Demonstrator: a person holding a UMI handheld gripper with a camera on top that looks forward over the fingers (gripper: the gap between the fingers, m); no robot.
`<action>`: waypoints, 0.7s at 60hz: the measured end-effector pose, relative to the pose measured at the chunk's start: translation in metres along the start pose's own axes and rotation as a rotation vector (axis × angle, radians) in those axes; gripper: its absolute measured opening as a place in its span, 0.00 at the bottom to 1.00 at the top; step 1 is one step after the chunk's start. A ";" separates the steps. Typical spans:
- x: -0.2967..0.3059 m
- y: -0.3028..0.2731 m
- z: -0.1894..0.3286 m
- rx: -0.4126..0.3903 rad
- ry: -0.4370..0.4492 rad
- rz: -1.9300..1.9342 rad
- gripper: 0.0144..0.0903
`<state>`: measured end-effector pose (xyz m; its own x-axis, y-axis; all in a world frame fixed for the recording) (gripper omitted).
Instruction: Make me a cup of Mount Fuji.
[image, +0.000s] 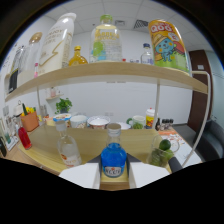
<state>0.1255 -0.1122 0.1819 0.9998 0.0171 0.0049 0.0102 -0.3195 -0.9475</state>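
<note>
Bottle (113, 159) between the jaws, smaller bottle (67, 147) left, glass (161, 150) right

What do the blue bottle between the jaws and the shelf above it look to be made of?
The blue bottle looks like clear glass or plastic holding blue liquid: light passes through it, and it carries a pale cap and a label. It stands between the gripper's jaws; the grip cannot be judged. The shelf looks like light wood or laminate, matte tan.

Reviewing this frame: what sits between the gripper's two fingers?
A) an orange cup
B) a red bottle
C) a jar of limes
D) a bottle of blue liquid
D: the bottle of blue liquid stands between the white fingers of the gripper, while the clear bottle is off to one side.
</note>
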 end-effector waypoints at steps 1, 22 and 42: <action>-0.002 0.000 0.001 0.002 -0.006 0.002 0.30; -0.001 -0.014 -0.028 0.022 -0.007 0.066 0.28; -0.004 0.058 -0.093 -0.038 0.040 0.045 0.28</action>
<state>0.1233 -0.2190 0.1568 0.9991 -0.0353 -0.0237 -0.0347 -0.3548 -0.9343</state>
